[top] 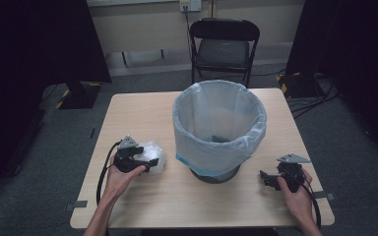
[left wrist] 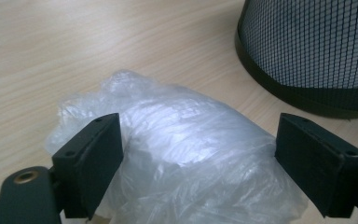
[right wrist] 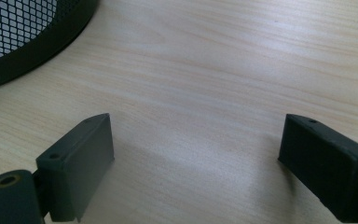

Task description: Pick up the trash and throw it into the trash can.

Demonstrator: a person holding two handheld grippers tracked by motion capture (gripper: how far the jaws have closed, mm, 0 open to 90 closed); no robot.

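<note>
Crumpled clear plastic bag (left wrist: 182, 154) lies on the light wooden worktop (top: 142, 110), just left of the mesh waste bin (top: 215, 173) as the high view shows it. That bin stands near the middle of the worktop and is lined with a translucent bag (top: 220, 120) folded over its rim. Left tool (top: 139, 164) sits over the crumpled bag, its 2 jaws set either side of the bundle; in the left gripper view the left pad (left wrist: 100, 156) lies against the plastic, while the right pad (left wrist: 317, 163) stands at its edge and I cannot tell if it touches. Nothing is squeezed, so the tool reads as spread, not clamped. Right tool (top: 267, 178) rests low near the worktop's right side, well apart from the bin, jaws wide apart with bare wood between them.
</note>
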